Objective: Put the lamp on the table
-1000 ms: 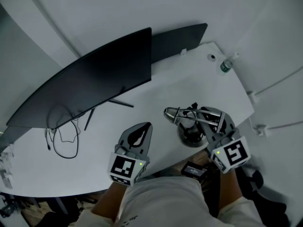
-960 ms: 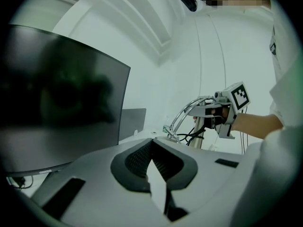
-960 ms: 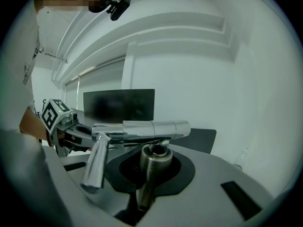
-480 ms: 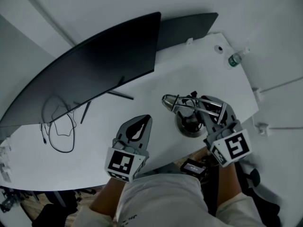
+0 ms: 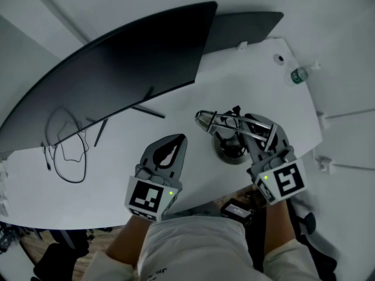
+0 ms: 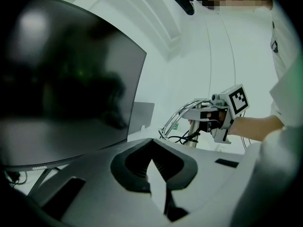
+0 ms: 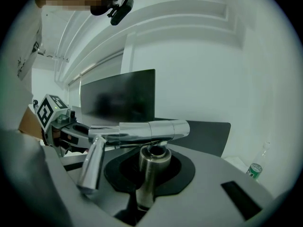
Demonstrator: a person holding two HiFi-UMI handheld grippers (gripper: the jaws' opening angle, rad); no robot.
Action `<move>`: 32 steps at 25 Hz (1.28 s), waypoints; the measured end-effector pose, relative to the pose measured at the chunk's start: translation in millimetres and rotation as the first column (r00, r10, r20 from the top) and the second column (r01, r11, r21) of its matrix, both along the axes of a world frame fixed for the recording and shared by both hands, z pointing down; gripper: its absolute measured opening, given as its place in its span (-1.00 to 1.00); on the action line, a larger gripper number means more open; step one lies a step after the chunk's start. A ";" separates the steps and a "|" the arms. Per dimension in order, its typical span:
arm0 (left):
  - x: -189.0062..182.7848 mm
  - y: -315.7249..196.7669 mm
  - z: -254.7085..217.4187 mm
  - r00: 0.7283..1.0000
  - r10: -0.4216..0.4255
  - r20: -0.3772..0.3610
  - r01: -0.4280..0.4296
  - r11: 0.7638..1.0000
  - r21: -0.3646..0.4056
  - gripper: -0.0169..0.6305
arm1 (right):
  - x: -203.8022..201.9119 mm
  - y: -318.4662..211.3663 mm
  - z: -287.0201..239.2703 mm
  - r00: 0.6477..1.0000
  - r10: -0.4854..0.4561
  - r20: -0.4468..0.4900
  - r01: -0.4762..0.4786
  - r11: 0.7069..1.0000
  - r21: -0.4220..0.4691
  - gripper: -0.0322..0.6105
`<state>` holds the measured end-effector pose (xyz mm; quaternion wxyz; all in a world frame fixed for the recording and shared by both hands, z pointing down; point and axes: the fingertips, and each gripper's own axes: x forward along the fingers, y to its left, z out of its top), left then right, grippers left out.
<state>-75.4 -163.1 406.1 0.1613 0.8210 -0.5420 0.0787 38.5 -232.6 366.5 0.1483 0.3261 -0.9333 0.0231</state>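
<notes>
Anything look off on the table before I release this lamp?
Nothing looks spilled or broken. The lamp, held by the right gripper, has its base close to the table's near edge. A loose cable sprawls below the monitor at left, and a bottle shows at the far right edge.

The white table (image 5: 246, 81) carries 2 dark screens along its back: a large curved monitor (image 5: 117, 63) on thin splayed legs and a smaller flat screen (image 5: 246, 28) beside it. 1 looped black cable (image 5: 64, 151) lies at the left, and a small bottle (image 5: 300, 75) stands at the far right edge.
</notes>
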 end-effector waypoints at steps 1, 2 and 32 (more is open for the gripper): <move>1.1 0.2 2.6 1.000 0.009 0.008 -0.009 1.000 -0.007 -0.94 | -2.7 -1.3 3.3 1.000 -0.005 -0.004 0.005 1.000 0.000 -0.76; 2.1 0.8 4.6 1.000 0.015 0.009 -0.015 1.000 -0.017 -0.94 | -5.3 -2.5 6.2 1.000 -0.009 -0.006 0.009 1.000 0.000 -0.76; -4.4 -8.8 33.5 1.000 0.019 -0.010 -0.020 0.996 -0.087 -0.94 | -23.0 -26.4 60.0 0.997 -0.056 -0.044 0.055 0.998 -0.023 -0.76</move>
